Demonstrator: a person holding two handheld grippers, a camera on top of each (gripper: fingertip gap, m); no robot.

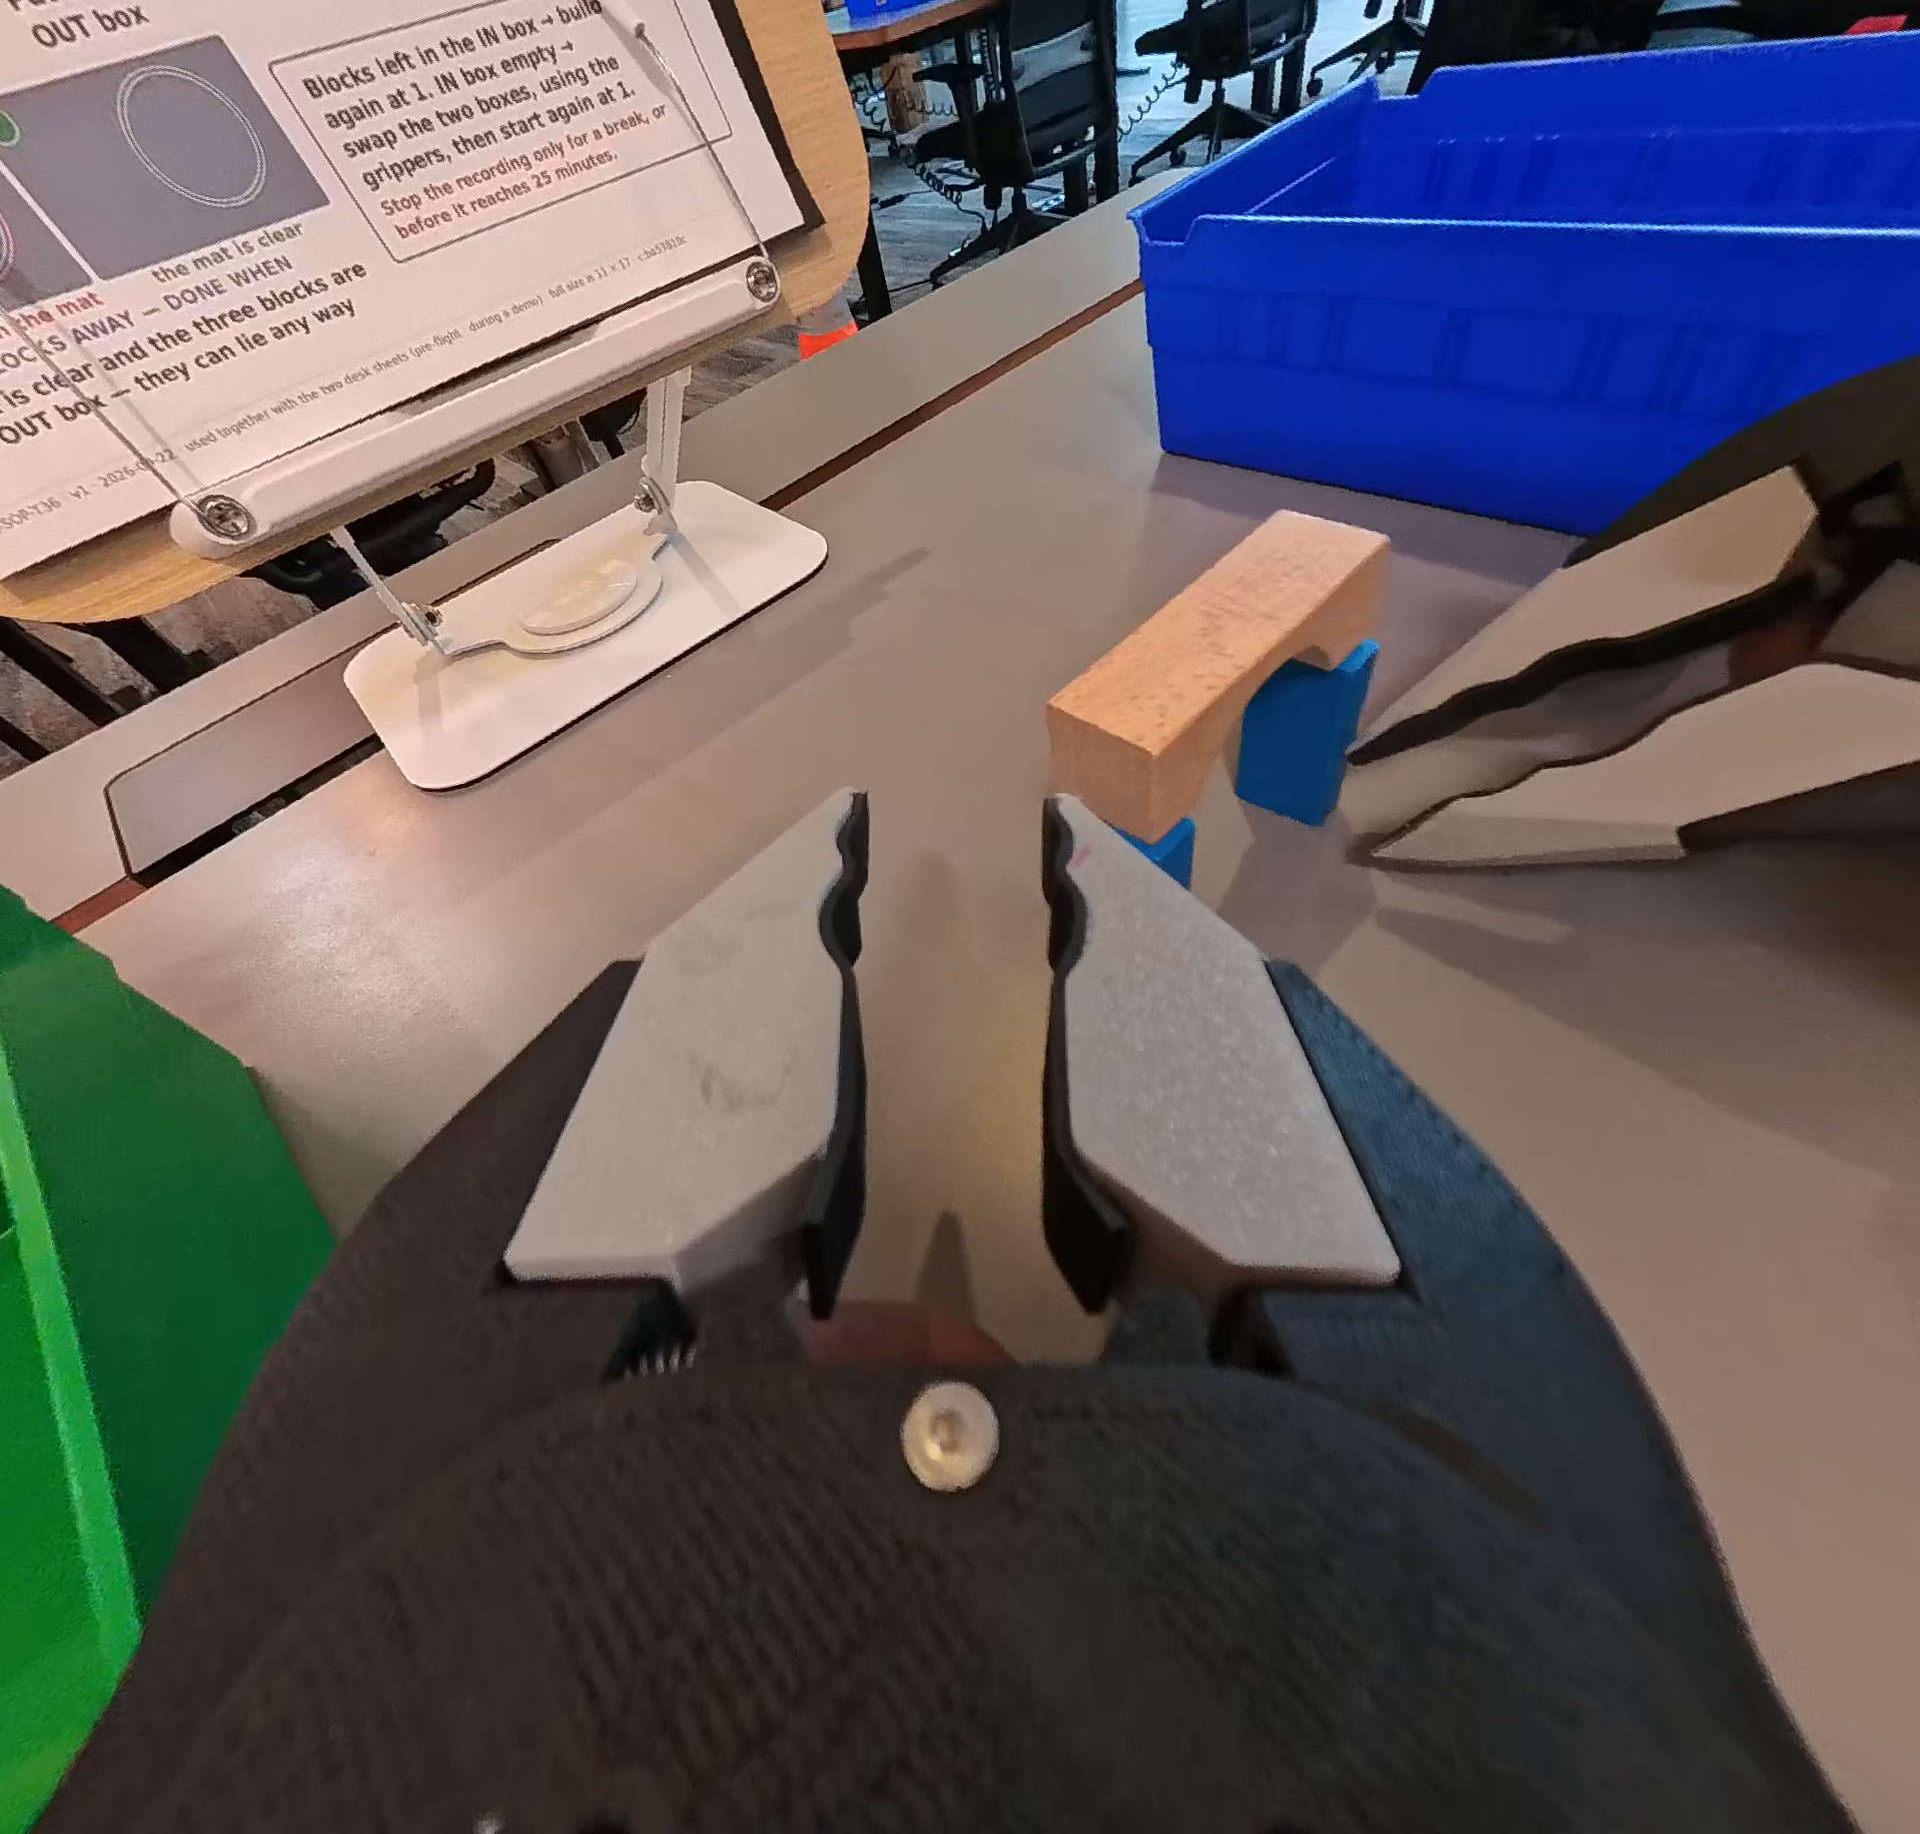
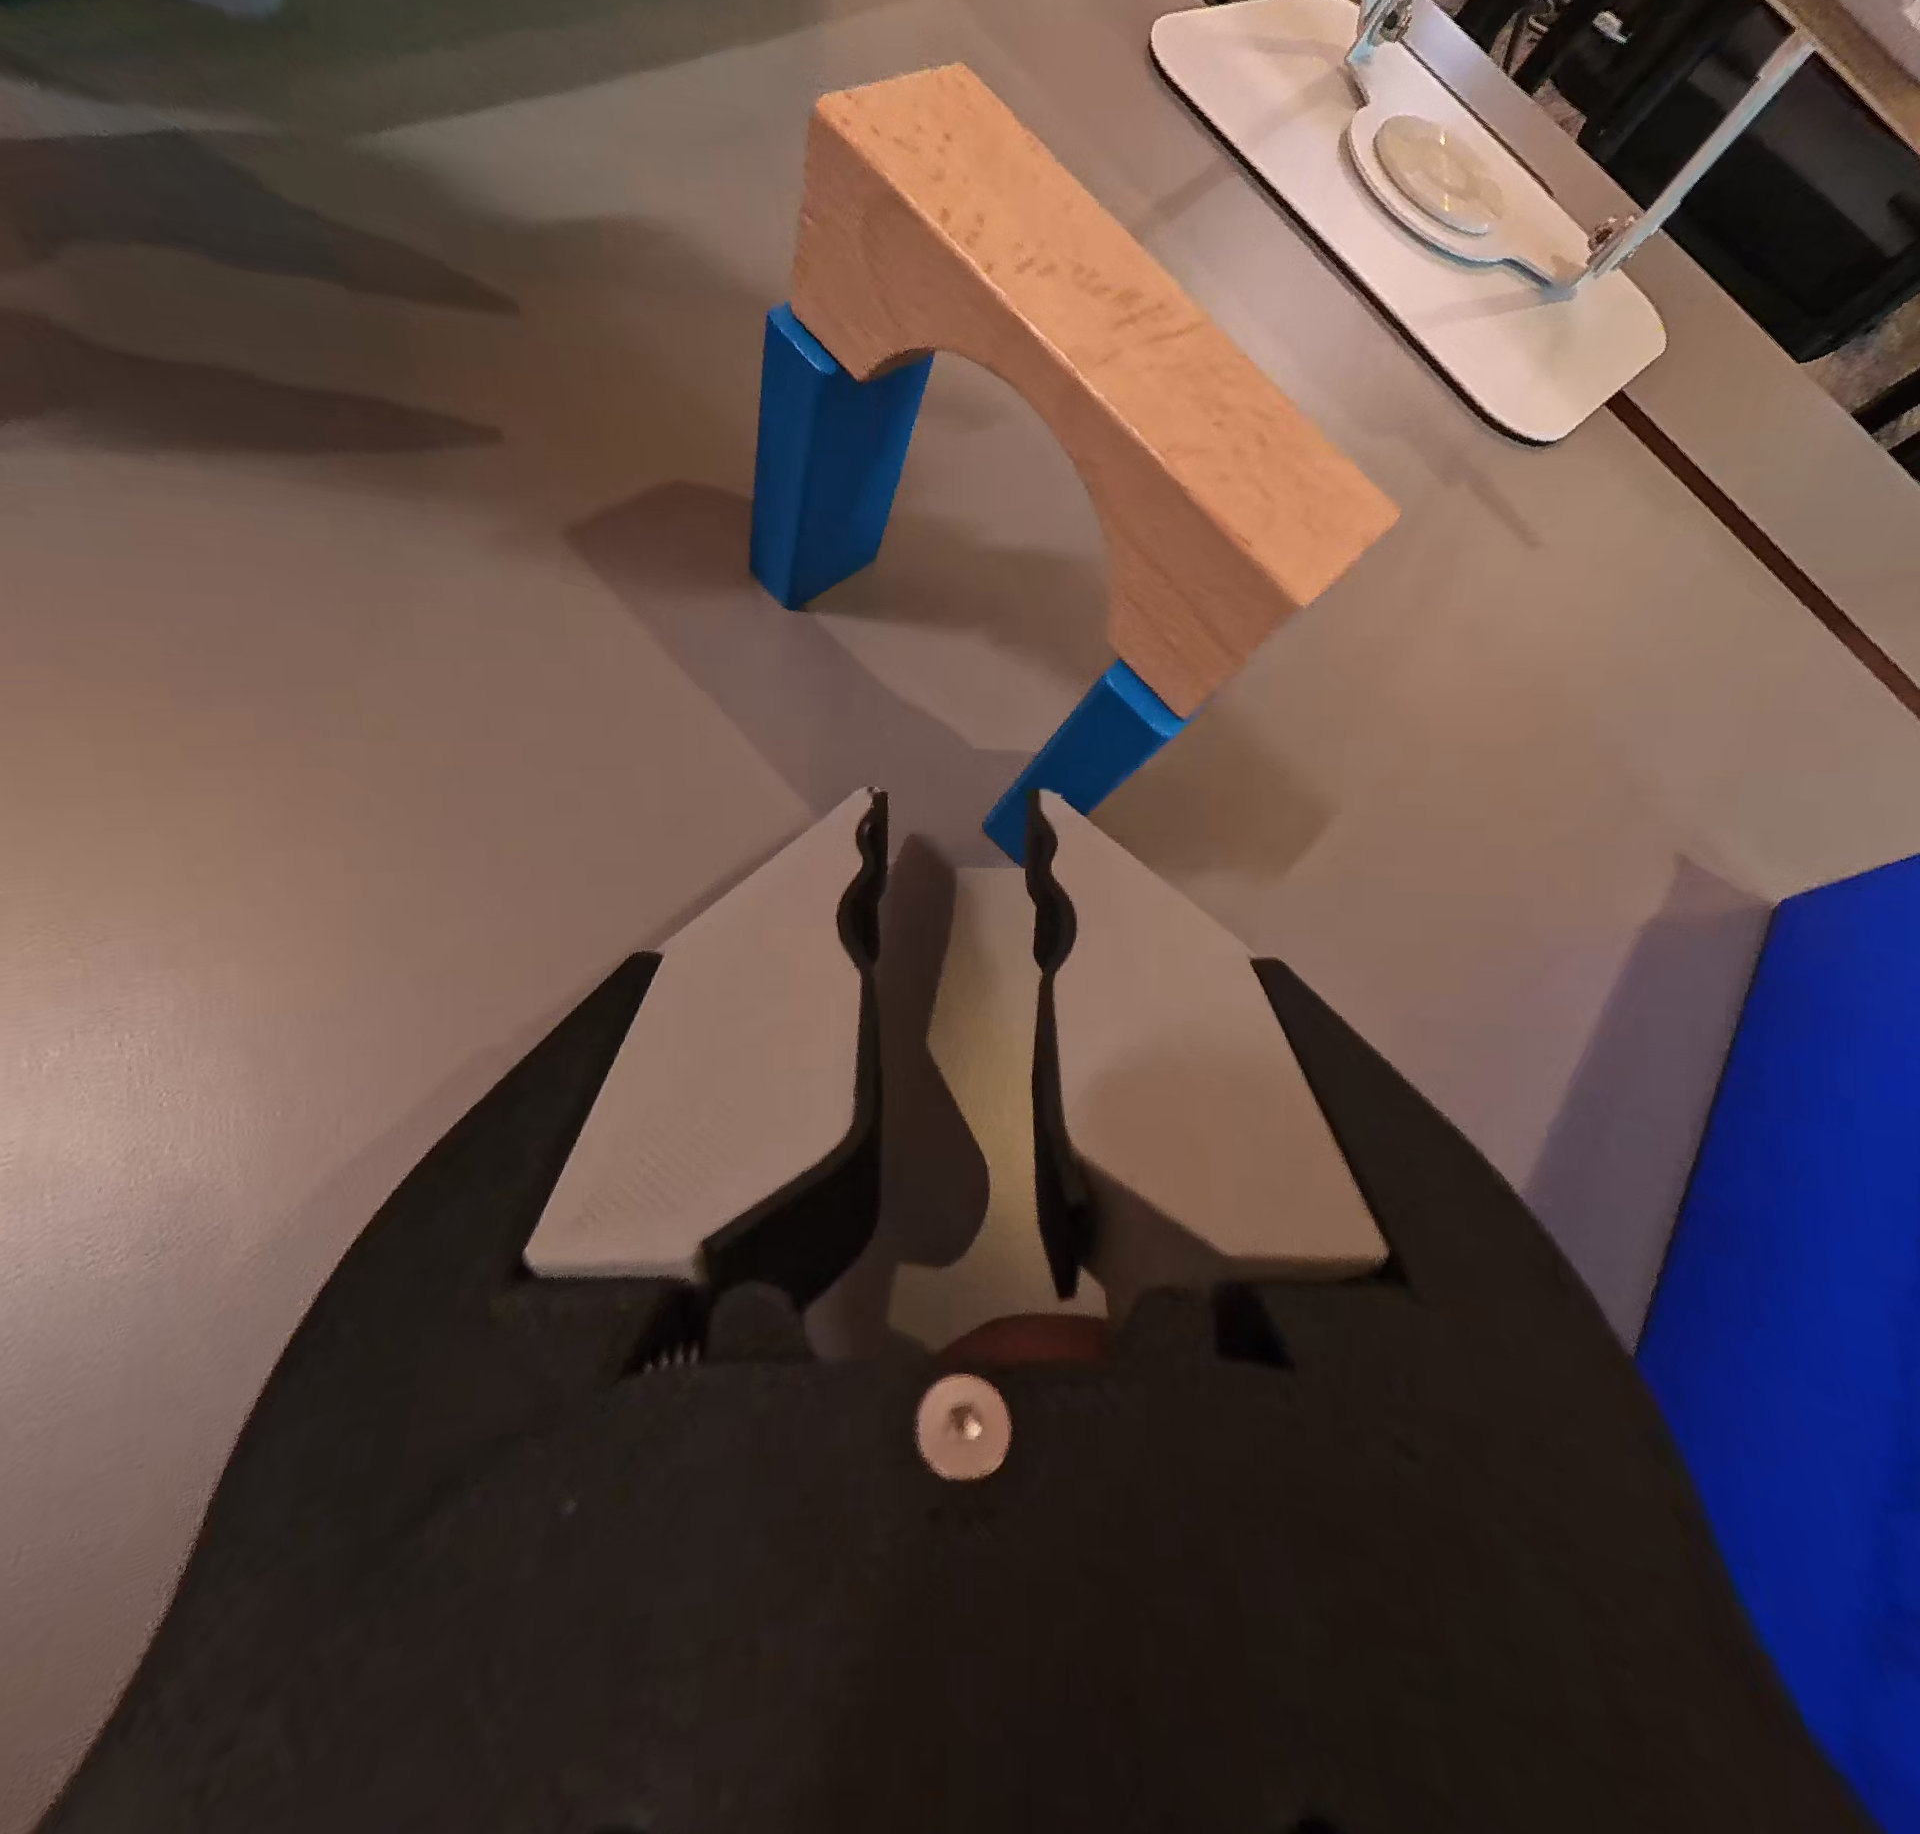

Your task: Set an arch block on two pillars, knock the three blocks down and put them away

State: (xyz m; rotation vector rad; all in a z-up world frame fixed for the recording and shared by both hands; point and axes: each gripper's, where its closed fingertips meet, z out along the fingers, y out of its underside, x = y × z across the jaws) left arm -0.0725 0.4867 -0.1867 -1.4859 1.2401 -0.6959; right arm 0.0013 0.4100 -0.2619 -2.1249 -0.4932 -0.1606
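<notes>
1. While the wooden arch (image 2: 1049, 350) rests on two upright blue pillars (image 2: 831, 465) at frame centre, both tongs hold nothing;
2. left gripper (image 1: 951, 818): jaws narrowly parted, tips beside the arch;
3. right gripper (image 2: 956, 818): jaws narrowly parted, near the closer pillar (image 2: 1081, 756); blue bin (image 1: 1558, 257) upper right.

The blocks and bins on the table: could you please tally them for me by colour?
Blue: 3, two pillars and a bin
Natural wood: 1, the arch block resting on both pillars
Green: 1, a bin
Total: 5
</notes>
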